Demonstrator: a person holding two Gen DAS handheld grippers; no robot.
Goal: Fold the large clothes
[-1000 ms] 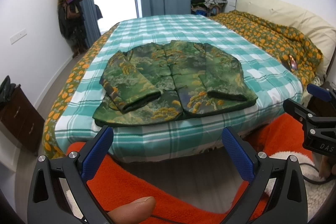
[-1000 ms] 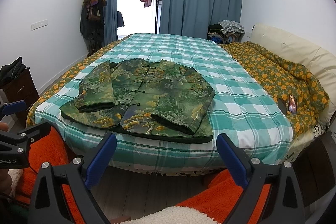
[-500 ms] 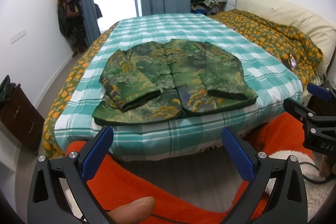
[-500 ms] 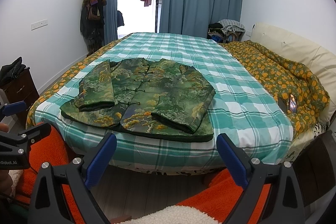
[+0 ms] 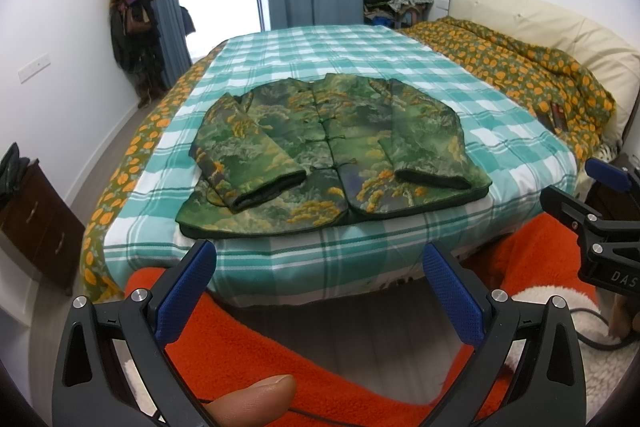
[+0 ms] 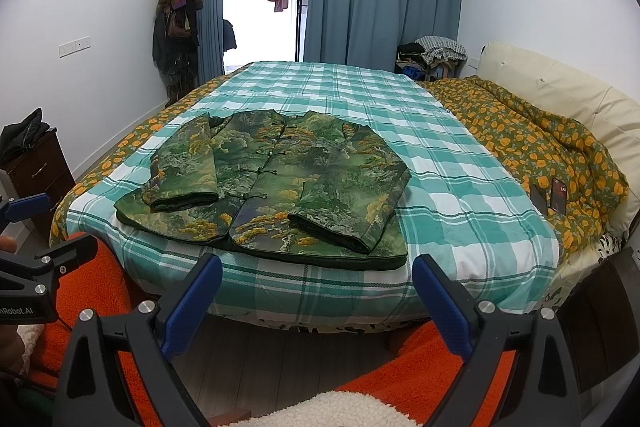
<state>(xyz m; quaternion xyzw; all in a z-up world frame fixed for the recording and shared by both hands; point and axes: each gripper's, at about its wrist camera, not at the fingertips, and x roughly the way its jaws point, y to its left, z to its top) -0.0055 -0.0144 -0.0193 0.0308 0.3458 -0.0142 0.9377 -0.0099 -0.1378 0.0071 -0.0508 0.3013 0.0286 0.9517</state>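
One green patterned jacket lies flat near the near edge of the checked bedspread, front up, both sleeves folded in across the body. Two grippers: left gripper and right gripper each hang short of the bed, jaws wide apart, empty. One orange-flowered quilt bunched far right.

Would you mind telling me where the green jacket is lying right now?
The green jacket lies flat on the checked bedspread near the bed's foot edge, left of centre in the right wrist view, sleeves folded in.

Green jacket flat (sleeves folded in)
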